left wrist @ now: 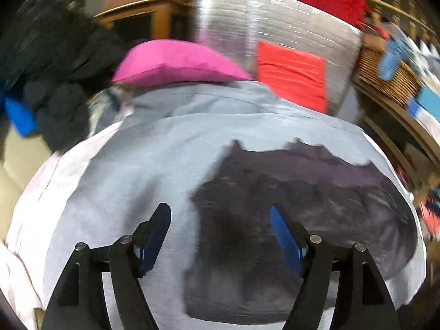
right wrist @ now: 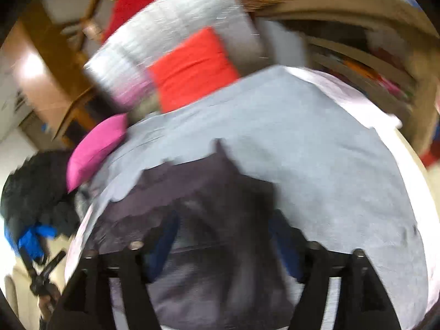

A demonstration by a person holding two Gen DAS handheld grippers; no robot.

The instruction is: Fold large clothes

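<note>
A dark purple-grey garment (left wrist: 302, 181) lies spread flat on a pale grey-blue sheet (left wrist: 137, 165) that covers a bed. My left gripper (left wrist: 219, 209) hovers open just over the garment's left edge, its left finger above bare sheet and its right finger above the dark cloth; nothing is between the blue pads. In the right wrist view the same garment (right wrist: 192, 181) fills the lower middle on the sheet (right wrist: 316, 151). My right gripper (right wrist: 224, 217) stands open above it with nothing held. Both views are blurred.
At the head of the bed lie a pink pillow (left wrist: 176, 63), a red cushion (left wrist: 291, 74) and a silvery padded panel (left wrist: 275, 22). A heap of dark clothes (left wrist: 55, 68) sits to the left. A wicker basket (left wrist: 385, 74) and wooden shelves (left wrist: 398, 137) stand to the right.
</note>
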